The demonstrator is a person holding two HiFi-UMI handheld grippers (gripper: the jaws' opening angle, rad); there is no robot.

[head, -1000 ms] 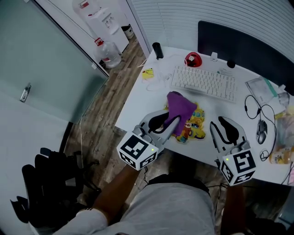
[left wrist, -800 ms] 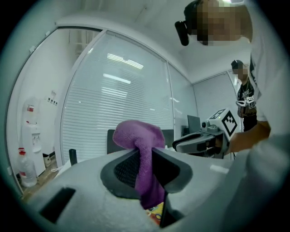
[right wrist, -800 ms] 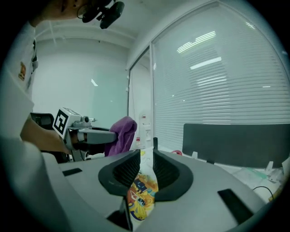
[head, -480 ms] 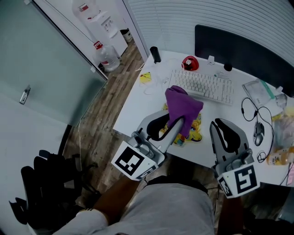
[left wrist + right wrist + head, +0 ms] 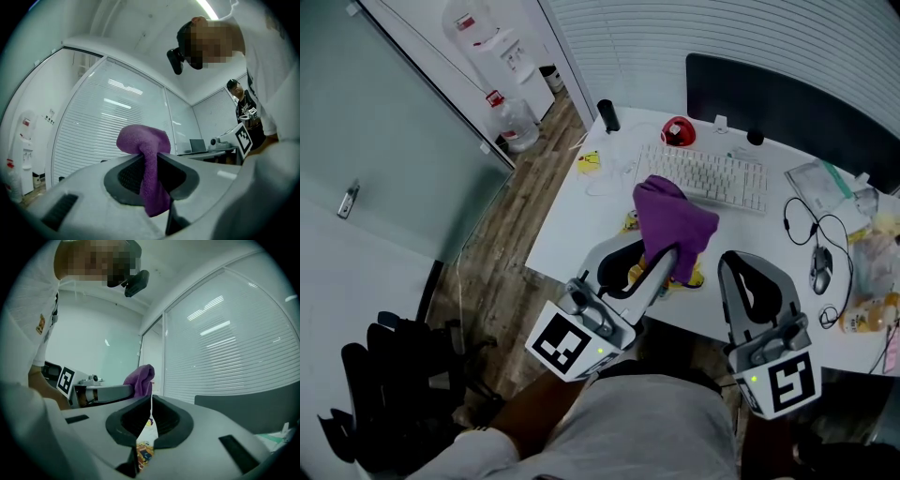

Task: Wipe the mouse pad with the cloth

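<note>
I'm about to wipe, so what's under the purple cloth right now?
In the head view, the colourful mouse pad peeks out beneath the cloth held by the left gripper. Most of the pad is covered, so its surface cannot be seen.

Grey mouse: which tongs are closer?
Right. The right tongs, pinching the pad, are left of the mouse in the head view; the left tongs, gripping the cloth, are farther left.

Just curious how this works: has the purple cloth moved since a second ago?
Yes. Pinched in the left gripper, the purple cloth has risen off the desk: its top now meets the keyboard's near edge; earlier it sat just short of it.
</note>
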